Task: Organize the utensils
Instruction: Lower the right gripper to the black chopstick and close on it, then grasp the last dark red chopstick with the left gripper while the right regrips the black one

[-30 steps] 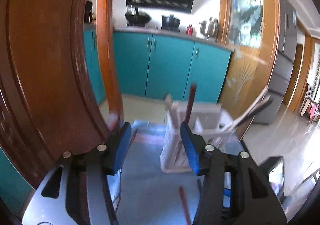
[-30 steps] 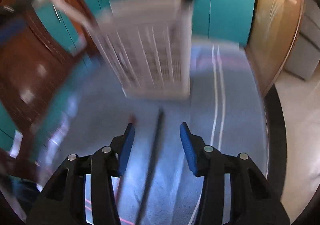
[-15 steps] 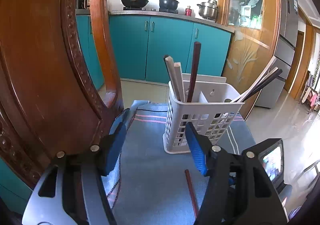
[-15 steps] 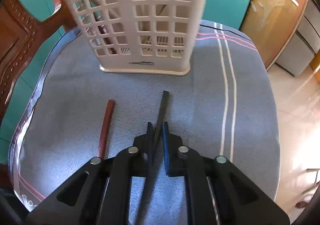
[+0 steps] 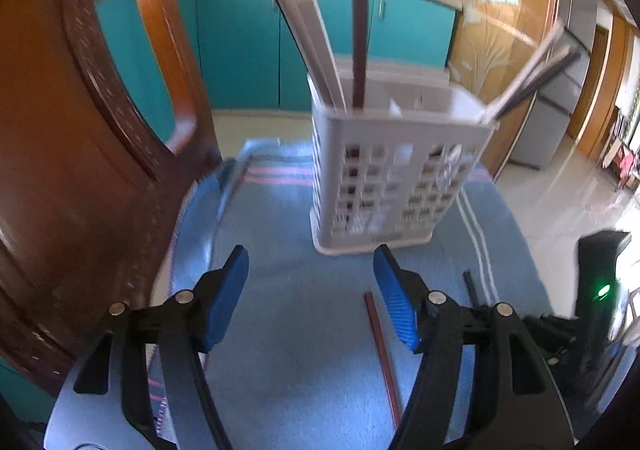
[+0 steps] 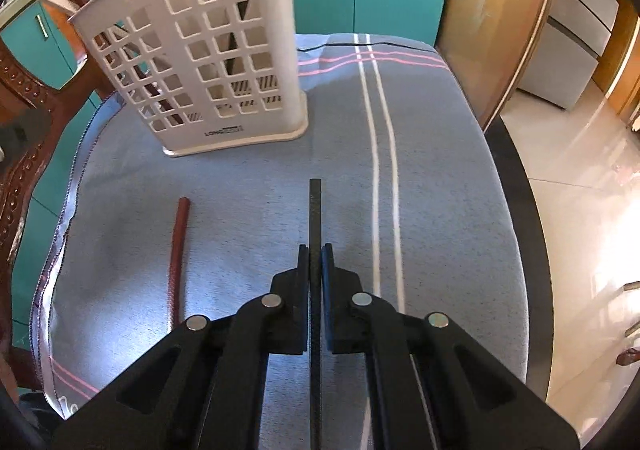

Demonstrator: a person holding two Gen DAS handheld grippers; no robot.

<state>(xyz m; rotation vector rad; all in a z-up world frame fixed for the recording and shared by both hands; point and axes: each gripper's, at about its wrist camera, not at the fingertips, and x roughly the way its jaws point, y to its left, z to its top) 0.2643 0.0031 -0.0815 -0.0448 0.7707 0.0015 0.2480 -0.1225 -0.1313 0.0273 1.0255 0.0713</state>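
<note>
A white perforated utensil basket (image 5: pixel 396 170) (image 6: pixel 208 62) stands on the blue cloth (image 5: pixel 288 322) (image 6: pixel 440 170) and holds several chopsticks upright. My right gripper (image 6: pixel 315 250) is shut on a black chopstick (image 6: pixel 315 206), whose tip points toward the basket. A red-brown chopstick (image 6: pixel 178 246) (image 5: pixel 382 354) lies flat on the cloth to the left of it. My left gripper (image 5: pixel 312 290) is open and empty, above the cloth in front of the basket. The black chopstick's tip (image 5: pixel 470 286) shows at the right of the left wrist view.
A carved wooden chair back (image 5: pixel 80 154) (image 6: pixel 24 154) rises along the left edge of the cloth. The table's dark rim (image 6: pixel 520 186) runs on the right, with tiled floor beyond. Teal kitchen cabinets (image 5: pixel 248 46) stand behind.
My right gripper has closed on the black chopstick and now holds it straight along its fingers. My left gripper has tilted down and come closer to the cloth, still open.
</note>
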